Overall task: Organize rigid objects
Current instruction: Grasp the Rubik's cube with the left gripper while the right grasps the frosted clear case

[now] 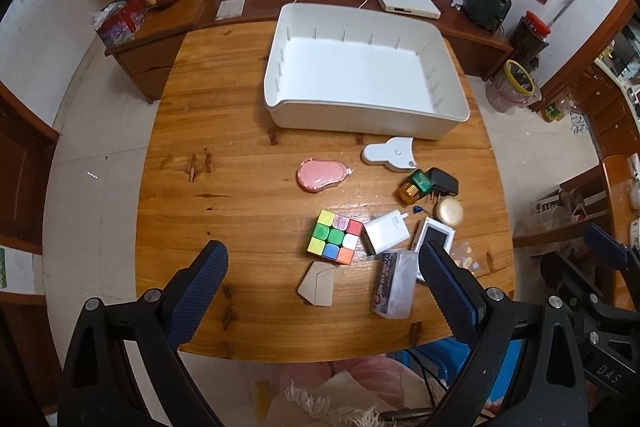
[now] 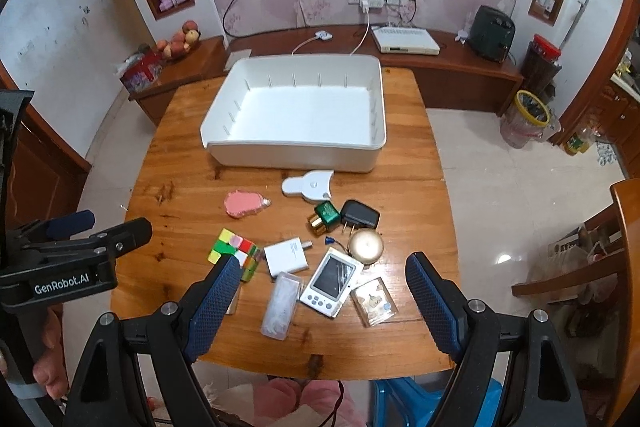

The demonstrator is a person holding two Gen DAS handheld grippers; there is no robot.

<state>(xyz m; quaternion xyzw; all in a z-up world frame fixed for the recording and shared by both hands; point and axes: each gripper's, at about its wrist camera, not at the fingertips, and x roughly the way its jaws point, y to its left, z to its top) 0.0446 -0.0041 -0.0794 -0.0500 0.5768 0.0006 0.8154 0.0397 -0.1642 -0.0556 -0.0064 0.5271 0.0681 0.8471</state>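
The wooden desk (image 2: 168,163) carries an empty white bin (image 2: 296,115) at its far side, so by my judgement the sorting has not begun and every item remains to be moved. Both the left claw (image 1: 320,259) and right claw (image 2: 322,273) hover released, holding nothing, above the near clutter. There lie the Rubik's cube (image 1: 334,237), a white charger (image 2: 286,257), a handheld screen device (image 2: 332,283) with its long axis pointing away toward the bin, and a clear plastic case (image 2: 280,305) lying likewise.
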